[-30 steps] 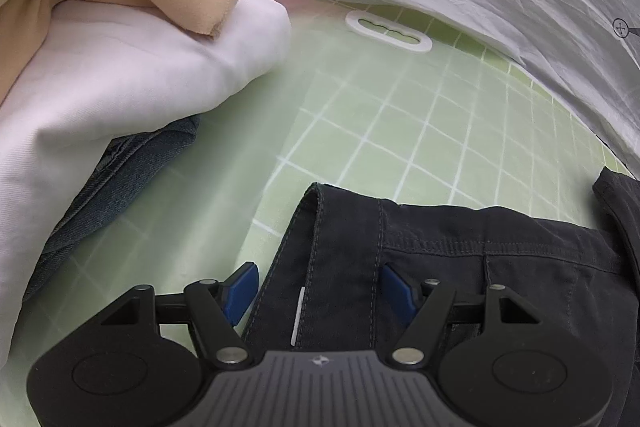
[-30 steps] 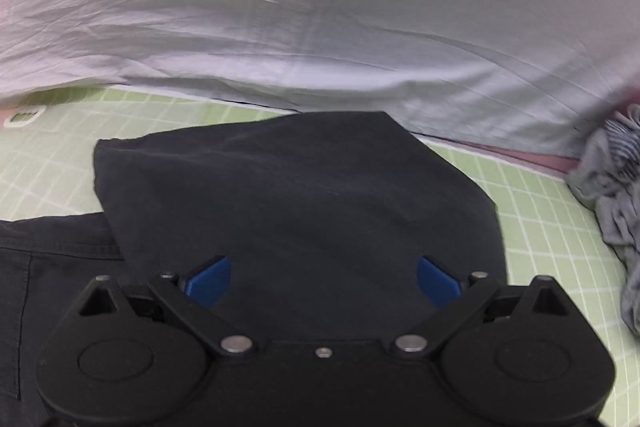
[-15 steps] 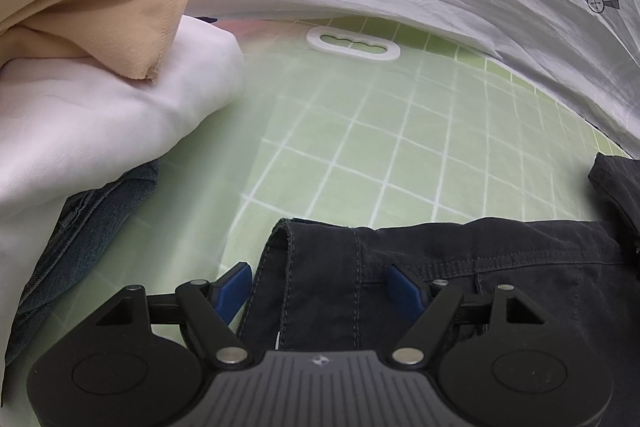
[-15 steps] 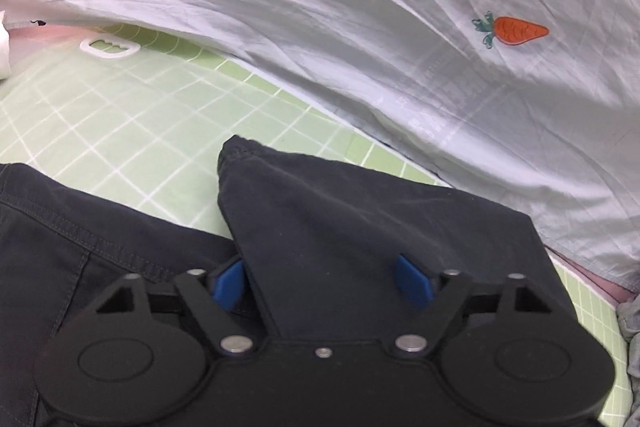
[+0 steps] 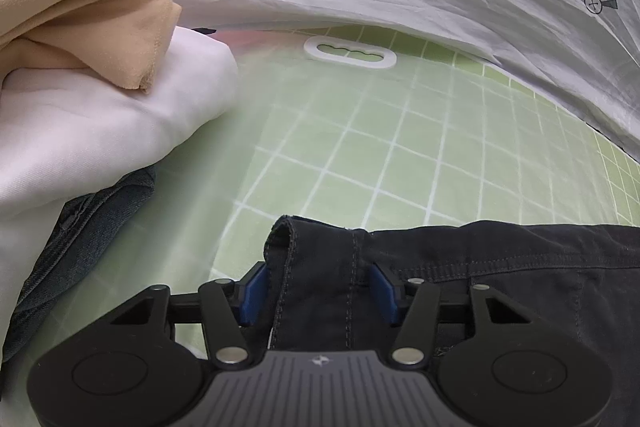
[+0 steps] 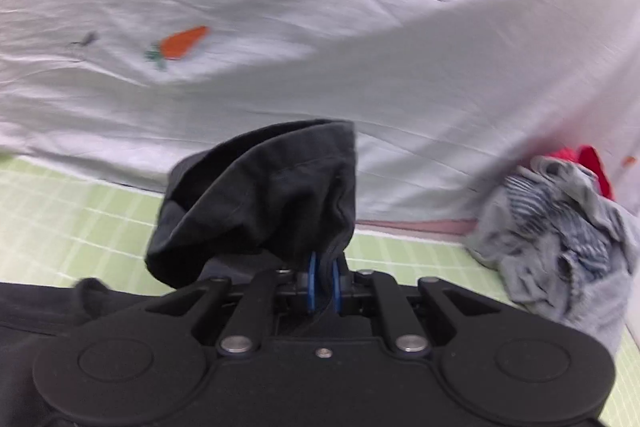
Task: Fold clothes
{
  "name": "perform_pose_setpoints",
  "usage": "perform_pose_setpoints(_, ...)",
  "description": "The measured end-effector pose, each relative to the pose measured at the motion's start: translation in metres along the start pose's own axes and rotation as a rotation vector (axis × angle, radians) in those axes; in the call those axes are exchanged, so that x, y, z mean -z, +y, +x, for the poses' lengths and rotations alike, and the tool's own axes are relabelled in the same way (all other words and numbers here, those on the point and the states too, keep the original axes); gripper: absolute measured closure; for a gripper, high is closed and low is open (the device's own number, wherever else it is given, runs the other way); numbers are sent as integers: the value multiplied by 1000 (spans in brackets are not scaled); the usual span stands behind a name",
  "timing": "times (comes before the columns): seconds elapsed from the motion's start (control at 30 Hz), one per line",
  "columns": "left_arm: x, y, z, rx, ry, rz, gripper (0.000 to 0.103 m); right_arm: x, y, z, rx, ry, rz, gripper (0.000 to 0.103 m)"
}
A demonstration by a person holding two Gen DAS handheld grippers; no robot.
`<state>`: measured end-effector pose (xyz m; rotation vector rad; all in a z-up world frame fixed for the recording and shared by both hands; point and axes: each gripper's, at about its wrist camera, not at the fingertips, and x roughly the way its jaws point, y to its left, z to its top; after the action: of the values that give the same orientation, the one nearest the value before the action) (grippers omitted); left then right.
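A black garment [image 5: 500, 287] with stitched seams lies on the green checked mat [image 5: 400, 147]. Its folded corner sits between the fingers of my left gripper [image 5: 319, 291]. The blue pads [image 5: 254, 291] stand partly apart at either side of that corner, so the gripper is open. In the right wrist view my right gripper [image 6: 324, 287] is shut on a bunched part of the same black garment [image 6: 260, 195]. That part is lifted off the mat [image 6: 60, 219] and droops over to the left.
At the left is a stack of a tan cloth [image 5: 80, 7], a white cloth [image 5: 100, 131] and a denim piece [image 5: 80, 227]. A white handle slot [image 5: 350, 51] marks the mat's far edge. A carrot-print sheet [image 6: 280, 7] lies behind. A grey striped heap [image 6: 560, 227] and something red [image 6: 592, 163] are at the right.
My right gripper has shut on the black fabric, lifted it and swung right. The left gripper's pads have drawn closer around the garment's corner.
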<state>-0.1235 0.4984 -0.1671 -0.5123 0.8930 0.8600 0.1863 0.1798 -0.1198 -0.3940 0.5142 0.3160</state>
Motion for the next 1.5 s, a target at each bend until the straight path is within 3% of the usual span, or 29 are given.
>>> perform_pose_setpoints(0.13, -1, -7, -4, -38, -28, -15, 77, 20, -67, 15, 158, 65, 99, 97)
perform_pose_setpoints(0.23, -7, -16, -14, -108, -92, 18, 81, 30, -101, 15, 219, 84, 141, 97)
perform_pose_setpoints(0.37, -28, -5, -20, -175, -157, -30, 81, 35, -127, 9, 264, 72, 160, 98)
perform_pose_setpoints(0.47, -40, 9, -15, -271, -200, -16, 81, 39, -135, 6, 268, 72, 152, 98)
perform_pose_setpoints(0.6, -50, 28, -1, -322, -182, -48, 81, 62, -136, 22, 313, 178, 73, 97)
perform_pose_setpoints(0.73, -47, 26, 5, -339, -172, 1, 81, 97, -151, 45, 315, 358, 128, 97)
perform_pose_setpoints(0.8, -47, 29, 4, -328, -172, -10, 81, 107, -160, 46, 317, 370, 179, 97)
perform_pose_setpoints(0.97, -49, 33, 1, -323, -164, -24, 81, 97, -167, 33, 344, 279, 129, 98)
perform_pose_setpoints(1.03, -48, 31, 4, -342, -161, -19, 81, 98, -168, 40, 318, 306, 111, 97)
perform_pose_setpoints(1.1, -49, 32, 7, -351, -154, -45, 81, 107, -169, 59, 247, 407, 78, 97)
perform_pose_setpoints(1.2, -51, 31, 3, -348, -145, -49, 78, 109, -172, 67, 185, 468, 81, 96)
perform_pose_setpoints(1.27, -52, 29, -2, -340, -143, -41, 74, 104, -177, 56, 176, 432, 129, 85)
perform_pose_setpoints(1.3, -51, 28, -6, -332, -144, -29, 72, 102, -181, 50, 166, 407, 169, 73)
perform_pose_setpoints(1.37, -48, 26, -17, -304, -154, -16, 63, 98, -189, 37, 146, 360, 254, 68)
perform_pose_setpoints(1.4, -47, 25, -24, -291, -154, -19, 53, 97, -192, 32, 139, 340, 292, 67)
perform_pose_setpoints(1.5, -40, 22, -44, -276, -161, -71, 39, 91, -195, 15, 117, 251, 340, 50)
